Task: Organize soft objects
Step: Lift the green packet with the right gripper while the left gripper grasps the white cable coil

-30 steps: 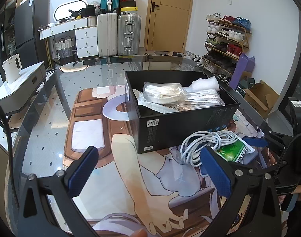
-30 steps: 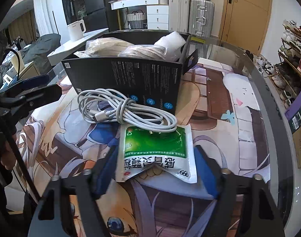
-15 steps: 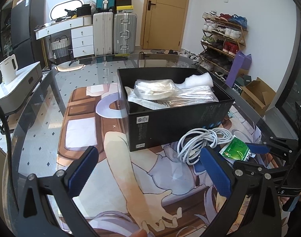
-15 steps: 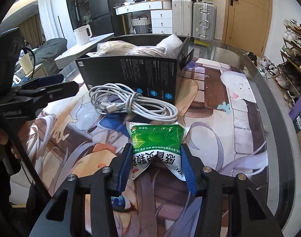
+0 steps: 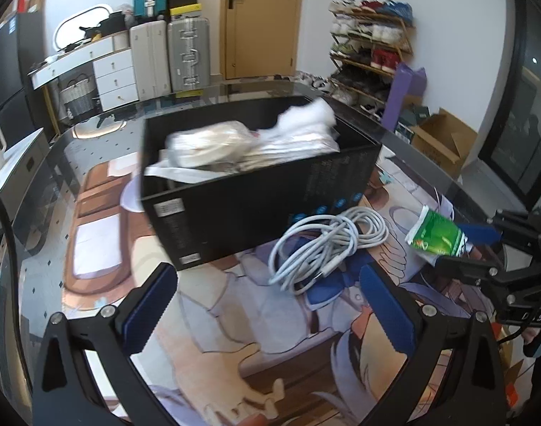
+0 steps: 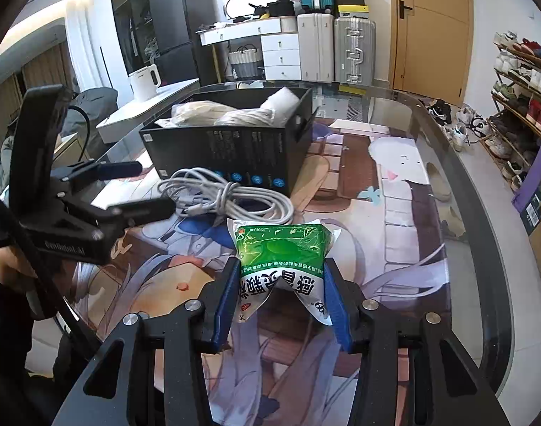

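My right gripper (image 6: 281, 301) is shut on a green and white soft packet (image 6: 283, 262) and holds it lifted above the printed mat; the packet (image 5: 435, 236) and the gripper (image 5: 473, 248) also show at the right of the left wrist view. A coiled white cable (image 5: 327, 245) lies on the mat in front of a black box (image 5: 263, 191) holding several white and beige soft packs (image 5: 235, 149). The cable (image 6: 228, 195) and the box (image 6: 231, 145) also show ahead in the right wrist view. My left gripper (image 5: 267, 305) is open and empty, just short of the cable; it also shows at the left of the right wrist view (image 6: 135, 191).
The glass table (image 6: 465, 191) curves round at the right. Beyond it stand a shoe rack (image 5: 370, 53), suitcases (image 5: 171, 56), a white drawer unit (image 5: 110, 78), a cardboard box (image 5: 437, 138) on the floor and a white kettle (image 6: 144, 78) on a side unit.
My right gripper has closed on the green packet and lifted it off the mat. My left gripper has moved closer to the cable and turned right.
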Available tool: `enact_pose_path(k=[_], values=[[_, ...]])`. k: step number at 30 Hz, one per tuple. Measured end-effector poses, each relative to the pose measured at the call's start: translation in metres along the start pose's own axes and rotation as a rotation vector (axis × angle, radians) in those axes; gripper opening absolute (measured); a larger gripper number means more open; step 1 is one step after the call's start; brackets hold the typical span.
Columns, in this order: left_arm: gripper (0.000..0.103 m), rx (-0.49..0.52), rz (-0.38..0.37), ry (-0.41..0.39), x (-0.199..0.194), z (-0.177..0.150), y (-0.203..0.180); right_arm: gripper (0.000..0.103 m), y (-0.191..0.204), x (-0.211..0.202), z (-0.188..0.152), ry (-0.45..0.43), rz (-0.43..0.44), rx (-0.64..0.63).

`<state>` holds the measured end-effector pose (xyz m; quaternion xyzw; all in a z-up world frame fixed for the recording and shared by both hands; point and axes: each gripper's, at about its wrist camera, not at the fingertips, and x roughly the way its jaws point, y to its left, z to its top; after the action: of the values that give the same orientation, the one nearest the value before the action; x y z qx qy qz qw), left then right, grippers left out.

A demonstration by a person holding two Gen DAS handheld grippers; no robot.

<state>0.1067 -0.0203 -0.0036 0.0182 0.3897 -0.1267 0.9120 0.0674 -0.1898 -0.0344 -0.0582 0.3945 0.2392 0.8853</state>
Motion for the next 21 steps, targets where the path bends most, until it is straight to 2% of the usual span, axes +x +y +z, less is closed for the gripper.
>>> enact_pose_path(k=[5, 13, 15, 18, 21], values=[[0.102, 0.047, -0.023, 0.042, 0.015, 0.006, -0.014, 0.046, -0.007, 0.002, -0.001, 0.000, -0.002, 0.015], [0.101, 0.095, -0.052, 0.067, 0.028, 0.016, -0.032, 0.046, -0.015, 0.002, -0.002, -0.002, -0.004, 0.031], [0.099, 0.113, -0.055, 0.063, 0.028, 0.018, -0.036, 0.046, -0.016, 0.002, -0.002, -0.003, -0.005, 0.033], [0.089, 0.141, -0.054, 0.063, 0.030, 0.022, -0.044, 0.046, -0.017, 0.002, -0.002, -0.002, -0.008, 0.037], [0.085, 0.164, -0.082, 0.070, 0.030, 0.022, -0.050, 0.046, -0.018, 0.001, -0.003, -0.002, -0.011, 0.039]])
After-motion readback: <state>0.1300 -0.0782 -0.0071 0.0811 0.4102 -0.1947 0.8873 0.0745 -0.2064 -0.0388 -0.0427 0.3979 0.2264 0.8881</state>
